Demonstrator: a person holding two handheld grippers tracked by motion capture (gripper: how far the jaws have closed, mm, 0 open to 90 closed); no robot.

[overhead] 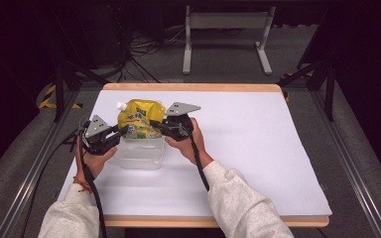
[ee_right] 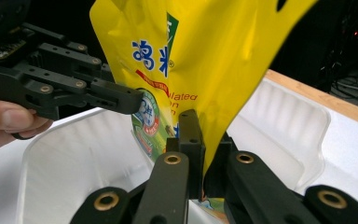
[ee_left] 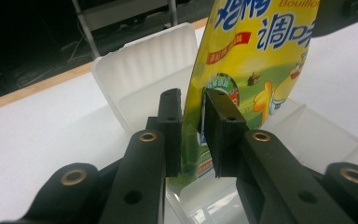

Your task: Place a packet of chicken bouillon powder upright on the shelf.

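A yellow spouted pouch (overhead: 140,118) with a white cap stands upright over a clear plastic container (overhead: 141,154) on the white table. My left gripper (overhead: 121,133) is shut on the pouch's left edge, and my right gripper (overhead: 161,125) is shut on its right edge. In the left gripper view the two jaws pinch the pouch (ee_left: 256,60) at its lower side, above the container (ee_left: 144,70). In the right gripper view the right gripper (ee_right: 204,135) clamps the pouch (ee_right: 205,56) near its bottom corner. Across the container (ee_right: 74,158) the left gripper (ee_right: 135,100) holds the other side.
A white mat (overhead: 258,148) covers the wooden table (overhead: 193,87). A grey metal stand (overhead: 225,34) and loose cables (overhead: 144,47) lie on the floor beyond the far edge. Metal rails (overhead: 34,168) run along both sides of the table.
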